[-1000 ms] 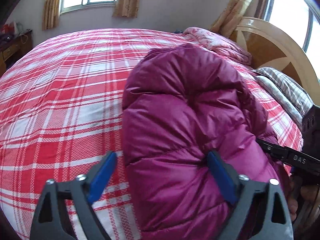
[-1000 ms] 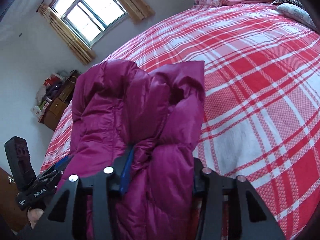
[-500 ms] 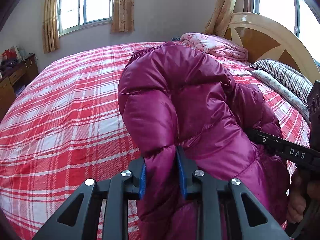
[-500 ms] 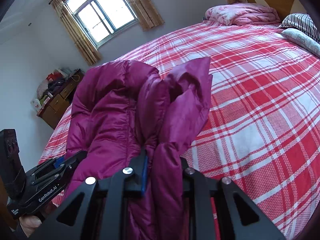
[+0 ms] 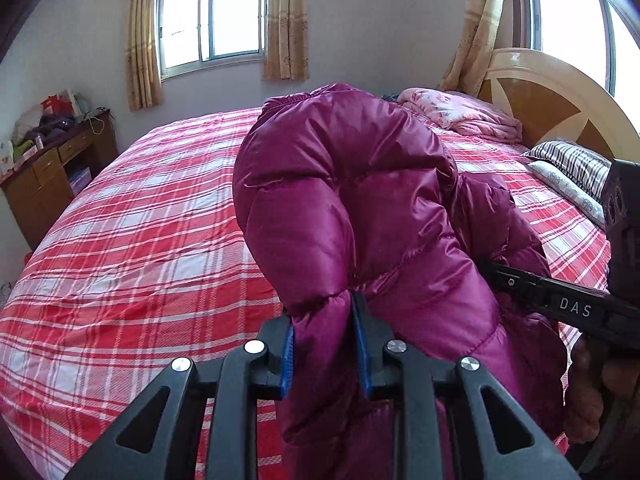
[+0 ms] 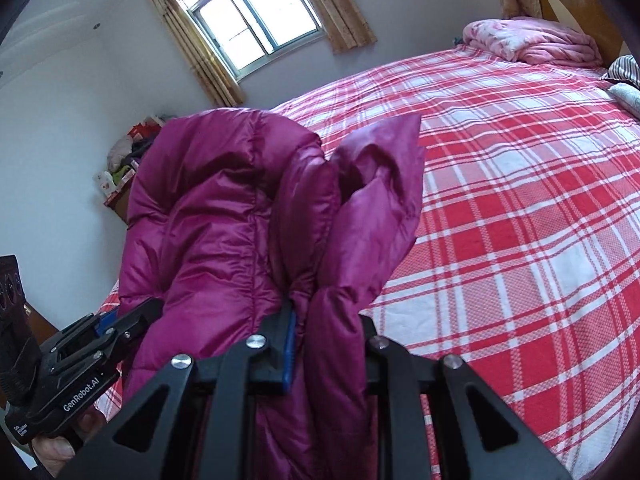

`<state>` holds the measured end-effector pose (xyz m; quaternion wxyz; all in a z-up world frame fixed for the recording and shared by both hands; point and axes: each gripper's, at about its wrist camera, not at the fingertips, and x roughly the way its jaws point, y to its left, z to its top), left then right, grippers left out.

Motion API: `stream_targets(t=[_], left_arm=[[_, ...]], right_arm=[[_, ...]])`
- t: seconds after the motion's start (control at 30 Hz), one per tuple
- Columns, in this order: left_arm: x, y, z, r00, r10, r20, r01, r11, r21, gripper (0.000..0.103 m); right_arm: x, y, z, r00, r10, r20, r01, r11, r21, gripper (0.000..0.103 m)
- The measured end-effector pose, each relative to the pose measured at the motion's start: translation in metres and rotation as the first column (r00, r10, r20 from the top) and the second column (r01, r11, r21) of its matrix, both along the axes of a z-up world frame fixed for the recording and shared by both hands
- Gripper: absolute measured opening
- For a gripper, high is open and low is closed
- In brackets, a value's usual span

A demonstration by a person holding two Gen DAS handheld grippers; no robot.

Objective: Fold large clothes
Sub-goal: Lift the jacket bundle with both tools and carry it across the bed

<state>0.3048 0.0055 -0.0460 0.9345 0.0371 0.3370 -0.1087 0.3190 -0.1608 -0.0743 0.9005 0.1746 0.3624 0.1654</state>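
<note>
Both grippers point down at a slant over the bed (image 5: 132, 216). The left gripper (image 5: 324, 346) pinches a fold of the puffy purple coat (image 5: 352, 184). The right gripper (image 6: 326, 344) squeezes another fold, and the coat hangs bunched between them, above the red checked cover.

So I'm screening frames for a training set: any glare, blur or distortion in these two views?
Left wrist view: sharp, window blown out white, strong fisheye bowing of the headboard; daylight sheen on the magenta jacket. Right wrist view: also sharp, window overexposed, plaid bedspread curves heavily; dark vignette in the corners.
</note>
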Motion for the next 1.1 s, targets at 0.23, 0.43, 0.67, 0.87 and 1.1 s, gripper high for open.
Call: stream_targets(t=[0.23,0.43,0.67,0.87,1.1], left_arm=[[-0.015,0.037,0.005,0.998,0.059,0.006,-0.059,0.998,-0.015,0.026],[-0.025,0.06,0.008,0.995,0.099,0.012,-0.099,0.995,-0.014,0.025],[-0.036,0.087,0.01,0.989,0.146,0.017,-0.146,0.989,-0.014,0.025],[-0.041,0.108,0.007,0.982,0.187,0.009,-0.187,0.982,-0.021,0.025],[-0.044,0.125,0.003,0.976,0.216,0.011,-0.216,0.976,-0.017,0.025]], right_arm=[[0.0,0.033,0.0,0.998,0.069,0.005,-0.069,0.998,-0.014,0.021],[0.003,0.059,-0.002,0.993,0.118,0.004,-0.118,0.993,-0.008,0.021],[0.009,0.091,-0.003,0.984,0.178,-0.001,-0.178,0.984,-0.013,0.021],[0.015,0.113,-0.004,0.975,0.222,-0.004,-0.222,0.975,-0.022,0.021],[0.032,0.13,-0.008,0.968,0.252,-0.011,-0.252,0.967,-0.032,0.021]])
